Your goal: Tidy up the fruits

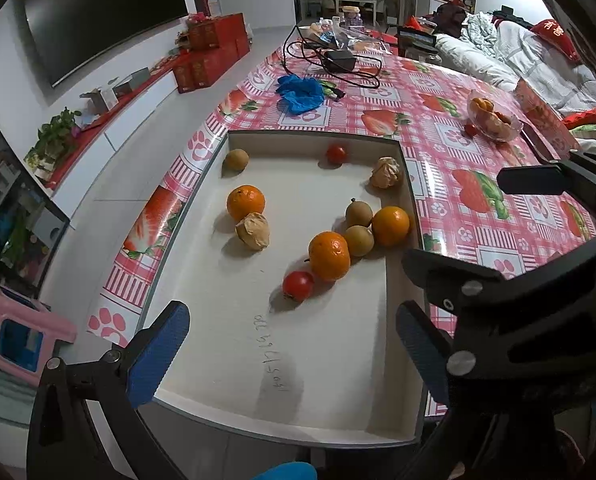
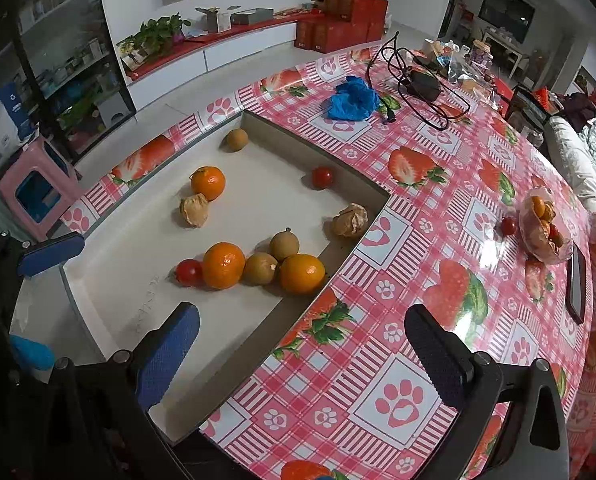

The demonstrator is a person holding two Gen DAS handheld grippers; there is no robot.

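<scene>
Left gripper [image 1: 293, 344] spread wide and empty, blue-padded fingers [image 1: 159, 354] hovering over the near end of the tray [image 1: 318, 412]. Right gripper [image 2: 304, 350] likewise spread wide, grasping nothing, poised above the tray's near right edge and the tablecloth [image 2: 402, 400].

Fruits loose in the shallow white tray: three glossy orange mandarins [image 1: 329, 255], two small red cherry tomatoes [image 1: 298, 285], three dull brown-green longans [image 1: 359, 240], and two papery tan husked physalis [image 1: 253, 231]. Clustered near the right wall: one tomato, a mandarin, two longans and a second mandarin [image 1: 390, 225], touching or almost touching in a row. Apart to the left: the third mandarin [image 1: 245, 202] just beside a husked physalis. Along the far wall: a lone longan [image 1: 235, 160], a tomato [image 1: 336, 154], and the other physalis [image 1: 386, 172] at the far right corner.

Beyond the tray, on the pink strawberry-and-paw tablecloth: a clear bowl [image 1: 494, 118] with more orange fruit, one tomato [image 1: 470, 130] just beside it, a crumpled blue glove [image 1: 301, 93], and a black power adapter [image 1: 340, 61] with looped cable.
</scene>
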